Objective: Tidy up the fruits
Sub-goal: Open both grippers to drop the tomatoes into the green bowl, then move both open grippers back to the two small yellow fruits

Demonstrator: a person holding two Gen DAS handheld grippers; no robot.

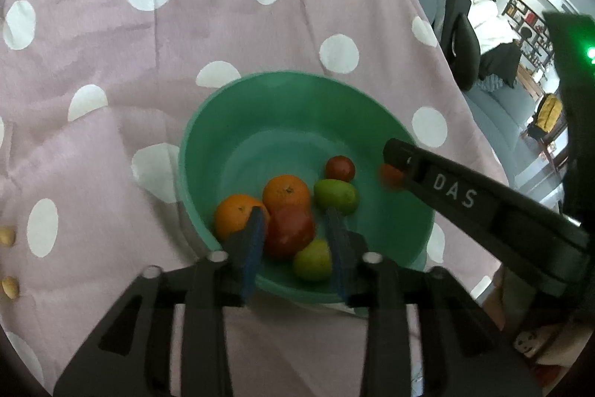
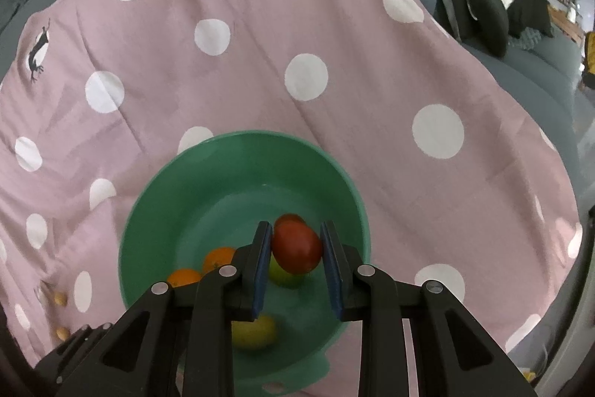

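On the far left of the left wrist view, two small pale nuts (image 1: 7, 236) lie on a pink cloth (image 1: 186, 36) with white polka dots, soft and creased. At centre sits a smooth, round green bowl (image 1: 260, 106), plastic by its look. In it lie two dimpled oranges (image 1: 286, 192), a glossy red tomato (image 1: 290, 229), two oval green fruits (image 1: 336, 196) and a smaller red fruit (image 1: 340, 168).

The left gripper (image 1: 295, 229) hangs over the pile with its blue-padded jaws slightly apart around the tomato; whether the pads press it cannot be told. To the right, the right gripper (image 2: 295, 248) reaches over the bowl, pinching a small red tomato (image 2: 297, 248) between its pads.

Likely risks: the slick, round skin could let the held tomato slip free and bounce out onto the cloth. A firm squeeze might bruise it. The bowl sits on soft fabric, so a nudge on the rim could tip it.
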